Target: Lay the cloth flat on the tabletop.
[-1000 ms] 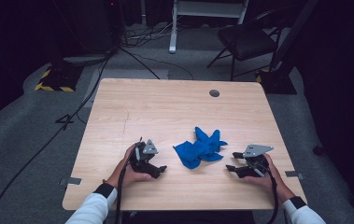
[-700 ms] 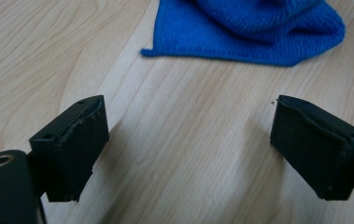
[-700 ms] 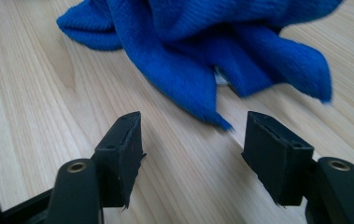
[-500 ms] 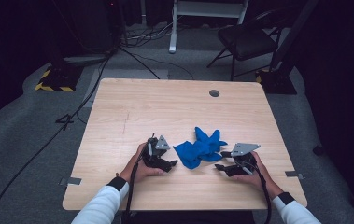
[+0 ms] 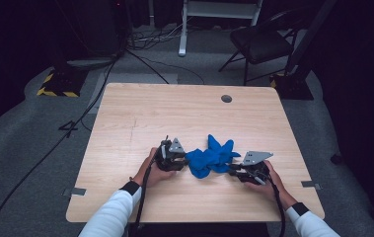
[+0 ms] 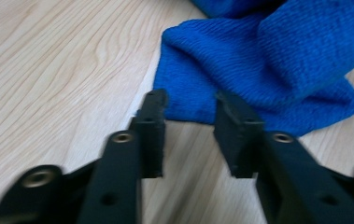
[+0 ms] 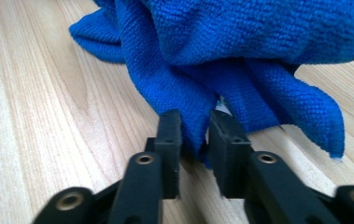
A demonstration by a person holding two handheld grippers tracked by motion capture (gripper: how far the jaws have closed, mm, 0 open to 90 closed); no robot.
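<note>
A crumpled blue cloth [image 5: 209, 158] is lying on the near half of the desk [image 5: 140, 113], between the two hands. The far half of the desk is lying bare up to a small round grommet [image 5: 226, 98], leaving open room ahead, while a narrower strip is separating the hands from the near edge.

The left gripper [image 6: 189, 123] is sitting at the cloth's left edge, its jaws having just been closing; a gap is showing between them over bare wood, and the hem is lying right at their tips. The right gripper [image 7: 194, 133] has also just been closing and is pinching a hanging fold of the cloth. Motion blur is softening the left gripper view, and how the cloth's folds are layered is hard to make out.
</note>
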